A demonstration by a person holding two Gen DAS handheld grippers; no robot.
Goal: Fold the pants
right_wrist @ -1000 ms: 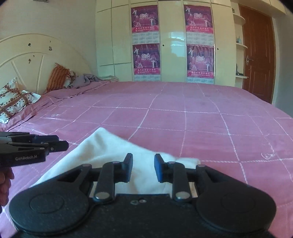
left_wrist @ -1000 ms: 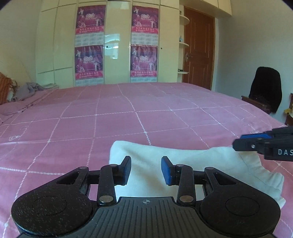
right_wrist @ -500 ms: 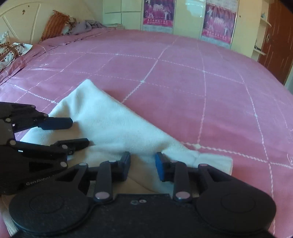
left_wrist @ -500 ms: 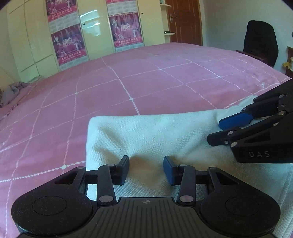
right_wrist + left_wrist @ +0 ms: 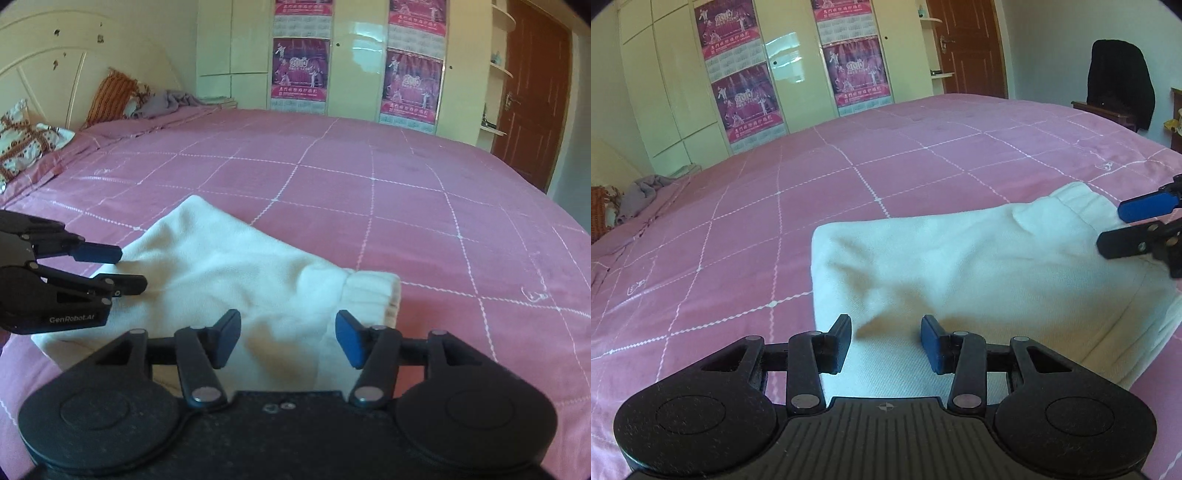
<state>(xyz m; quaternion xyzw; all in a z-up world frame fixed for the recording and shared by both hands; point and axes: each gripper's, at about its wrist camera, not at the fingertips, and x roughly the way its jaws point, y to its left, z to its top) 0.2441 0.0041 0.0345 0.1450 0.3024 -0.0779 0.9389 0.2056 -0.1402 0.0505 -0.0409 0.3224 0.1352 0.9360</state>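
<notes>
the white pants (image 5: pixel 960 266) lie folded small on the pink bed (image 5: pixel 775 206), so folding looks nearly done; left gripper (image 5: pixel 885 338) and right gripper (image 5: pixel 288 334), jaws wide and empty, need only press it flat.

Pink quilted bed (image 5: pixel 849 177), cream wardrobe (image 5: pixel 232 51), brown door (image 5: pixel 532 92)

Pulled both hand-held grippers, left (image 5: pixel 885 338) and right (image 5: pixel 288 338), up and back off the white pants (image 5: pixel 960 266); opened the right wider.

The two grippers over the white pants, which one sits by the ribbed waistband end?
The right gripper: the white folded pants' ribbed waistband lies beside it; the left gripper is over the plain folded end.
</notes>
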